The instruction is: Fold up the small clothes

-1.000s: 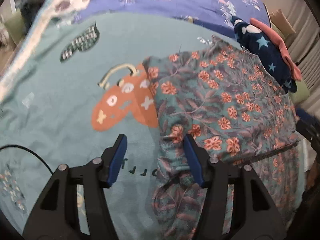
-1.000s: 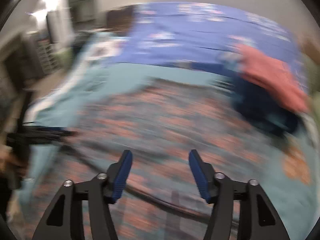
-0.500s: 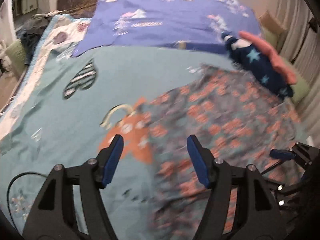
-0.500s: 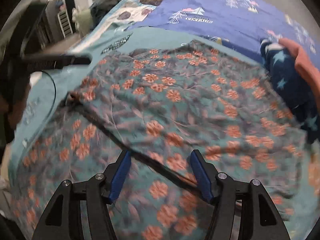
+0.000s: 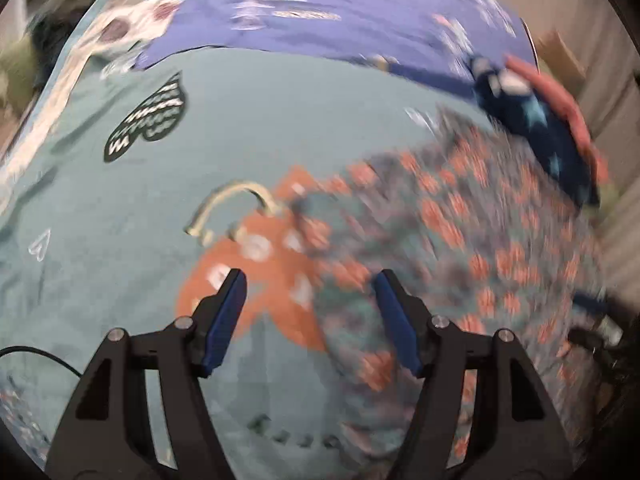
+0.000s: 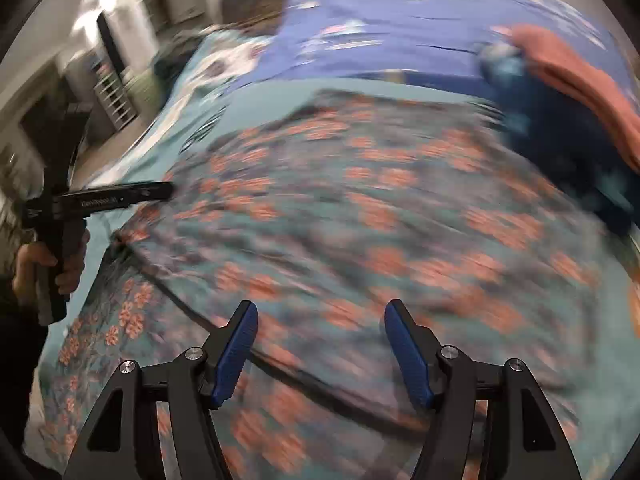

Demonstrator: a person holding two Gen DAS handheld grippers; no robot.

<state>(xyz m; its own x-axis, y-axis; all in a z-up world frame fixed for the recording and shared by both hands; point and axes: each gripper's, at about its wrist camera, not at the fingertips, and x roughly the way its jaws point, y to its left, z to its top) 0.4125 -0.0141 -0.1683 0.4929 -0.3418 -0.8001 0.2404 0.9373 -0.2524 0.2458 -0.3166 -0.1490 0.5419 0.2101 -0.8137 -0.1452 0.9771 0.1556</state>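
A teal garment with orange flowers (image 6: 360,216) lies spread on the bed with one fold edge running diagonally across it; it also shows in the left wrist view (image 5: 460,232), blurred. My left gripper (image 5: 310,320) is open and empty, held above the garment's left edge and the orange print on the bedspread. It is seen from the side in the right wrist view (image 6: 120,196), held in a hand. My right gripper (image 6: 320,352) is open and empty above the garment's near part.
The bed has a teal bedspread (image 5: 280,112) and a purple cover (image 5: 340,12) farther back. A dark blue star-print garment (image 5: 536,136) with a coral one (image 6: 580,80) on it lies at the far right. Room furniture (image 6: 112,92) stands left of the bed.
Both grippers stay open. The left gripper has let the garment's left edge go and lifted back from it. Both views are moving and blurred now.
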